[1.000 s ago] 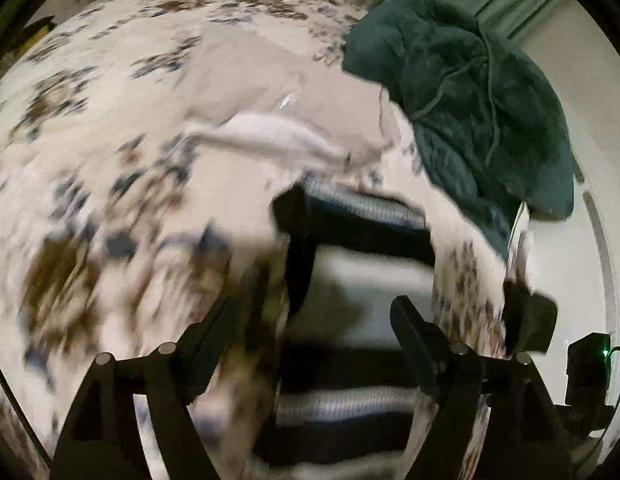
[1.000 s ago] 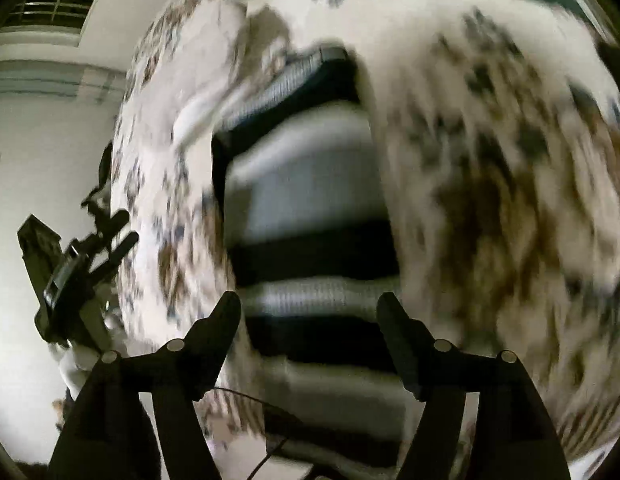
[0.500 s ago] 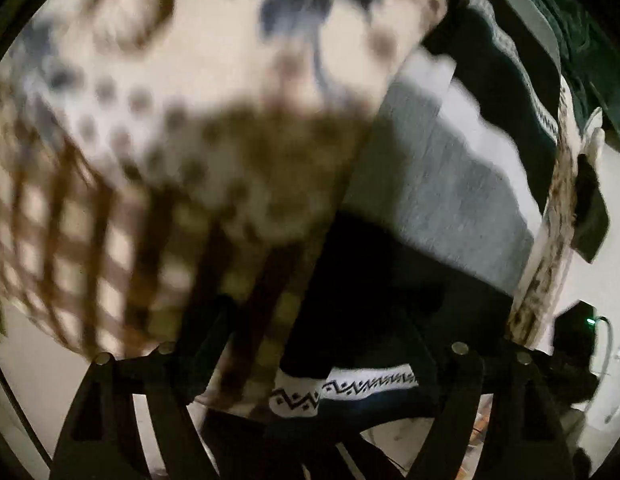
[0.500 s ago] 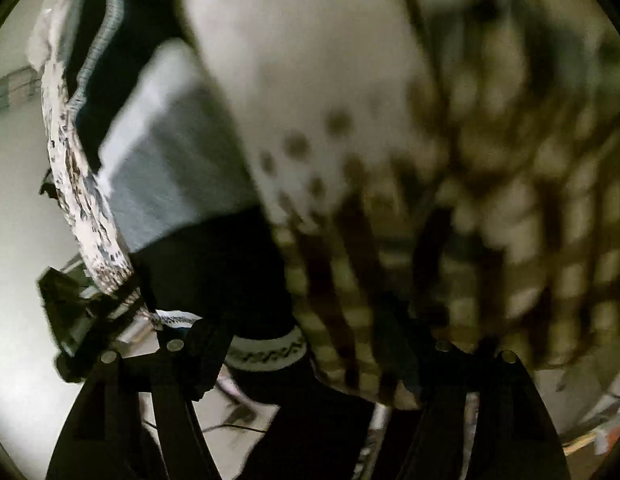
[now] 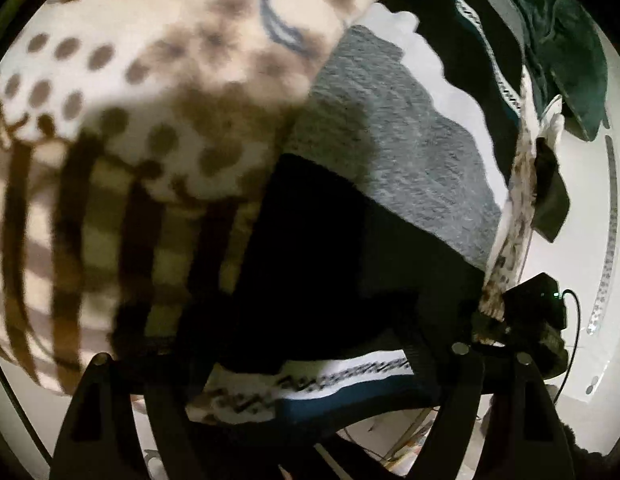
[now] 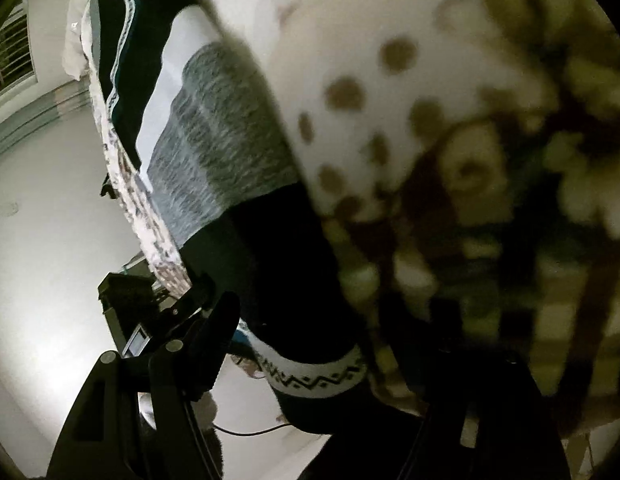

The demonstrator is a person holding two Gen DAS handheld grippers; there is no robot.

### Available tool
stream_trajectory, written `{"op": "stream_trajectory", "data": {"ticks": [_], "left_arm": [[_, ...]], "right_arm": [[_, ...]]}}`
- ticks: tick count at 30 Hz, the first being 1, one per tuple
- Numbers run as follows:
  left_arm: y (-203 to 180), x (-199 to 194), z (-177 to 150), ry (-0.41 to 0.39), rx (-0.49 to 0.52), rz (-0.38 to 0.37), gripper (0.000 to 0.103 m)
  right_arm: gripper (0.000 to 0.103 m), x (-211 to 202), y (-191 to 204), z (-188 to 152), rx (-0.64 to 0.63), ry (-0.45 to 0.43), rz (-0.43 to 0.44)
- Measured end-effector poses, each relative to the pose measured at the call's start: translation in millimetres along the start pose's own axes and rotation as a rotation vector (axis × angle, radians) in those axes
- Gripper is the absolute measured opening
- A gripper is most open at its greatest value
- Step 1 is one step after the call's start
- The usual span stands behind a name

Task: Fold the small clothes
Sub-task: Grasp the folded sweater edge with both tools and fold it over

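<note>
Fingers (image 5: 466, 364) of left gripper (image 5: 310, 364) and right gripper (image 6: 334, 344) stand wide apart around hem of striped black, grey and white knit sweater (image 5: 394, 160), w/o clear grip; sweater lies on patterned cream-brown blanket (image 5: 141, 92). Step: probably taking the hem; next, close and fold it upward.

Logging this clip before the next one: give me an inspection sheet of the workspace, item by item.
Surface: patterned bedspread, cream with brown dots and checks.
Job's things: striped sweater, black, grey and white bands, zigzag hem at the bed's near edge.
Clutter: dark green garment bunched at the far side.
Grippers: left tongs and right tongs at the hem; closure unclear.
Cables: thin black cable by a black device.
Surroundings: pale wall, window.
</note>
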State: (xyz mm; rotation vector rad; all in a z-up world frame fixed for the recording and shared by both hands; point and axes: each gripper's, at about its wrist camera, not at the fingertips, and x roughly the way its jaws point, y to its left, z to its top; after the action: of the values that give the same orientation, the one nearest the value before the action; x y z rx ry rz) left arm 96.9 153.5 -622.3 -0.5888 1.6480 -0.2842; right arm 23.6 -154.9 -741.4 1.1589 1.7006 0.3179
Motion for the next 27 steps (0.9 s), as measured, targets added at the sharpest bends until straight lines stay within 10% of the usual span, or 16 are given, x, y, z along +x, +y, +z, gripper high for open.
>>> {"op": "stream_trajectory", "data": {"ticks": [4, 7, 8, 10, 27], "left_arm": [[-18, 6, -5, -0.021, 0.032, -0.014, 0.073], [-22, 4, -11, -0.041, 0.02, 0.004, 0.016], [-19, 1, -13, -0.051, 0.0, -0.013, 0.016], [-20, -6, -17, -0.081, -0.019, -0.033, 0.013], [-101, -102, 42, -0.249, 0.055, -0.187, 0.013]], "right_arm": [[0.074, 17, 10, -2, 0.006, 0.04, 0.033], [0.047, 24, 16, -7, -0.013, 0.02, -0.023], [0.027, 23, 16, -9, -0.015, 0.01, -0.046], [0.016, 16, 14, -15, -0.013, -0.015, -0.033], [0.013, -91, 137, -13, -0.215, -0.199, 0.056]]}}
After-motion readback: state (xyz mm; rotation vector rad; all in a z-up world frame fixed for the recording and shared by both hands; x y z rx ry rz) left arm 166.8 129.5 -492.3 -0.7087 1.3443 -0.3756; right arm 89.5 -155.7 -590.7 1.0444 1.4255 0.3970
